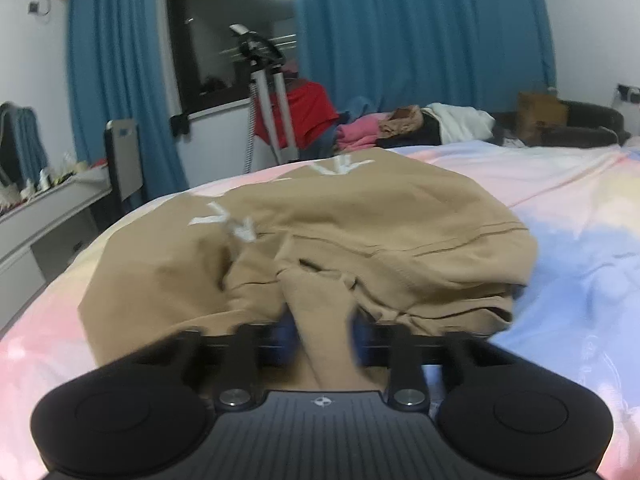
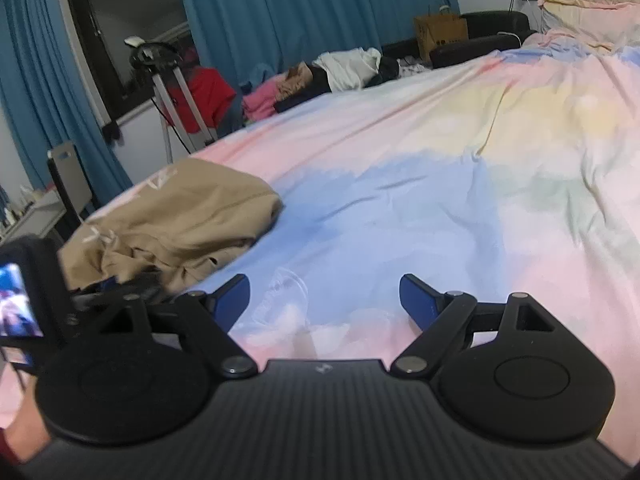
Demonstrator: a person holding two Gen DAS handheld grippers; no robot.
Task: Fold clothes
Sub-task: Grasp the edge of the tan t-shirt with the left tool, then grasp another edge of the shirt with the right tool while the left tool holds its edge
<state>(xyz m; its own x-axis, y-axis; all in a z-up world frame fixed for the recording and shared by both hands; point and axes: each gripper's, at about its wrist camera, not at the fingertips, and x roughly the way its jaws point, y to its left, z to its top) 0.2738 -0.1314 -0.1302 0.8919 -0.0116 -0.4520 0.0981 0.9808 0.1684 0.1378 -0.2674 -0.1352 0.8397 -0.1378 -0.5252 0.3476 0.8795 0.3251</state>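
- left claw [image 1: 322,328] is clamped on a fold of the tan sweatshirt [image 1: 320,232], bunched up on the pastel bed [image 1: 560,208]
- right claw [image 2: 324,300] hangs wide open over bare sheet, holding nothing

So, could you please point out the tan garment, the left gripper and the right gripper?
tan garment [image 1: 360,208]: left wrist view, upper folded layer.
left gripper [image 1: 322,330]: left wrist view, between fingertips shut on fabric.
right gripper [image 2: 324,300]: right wrist view, gap between open fingertips.
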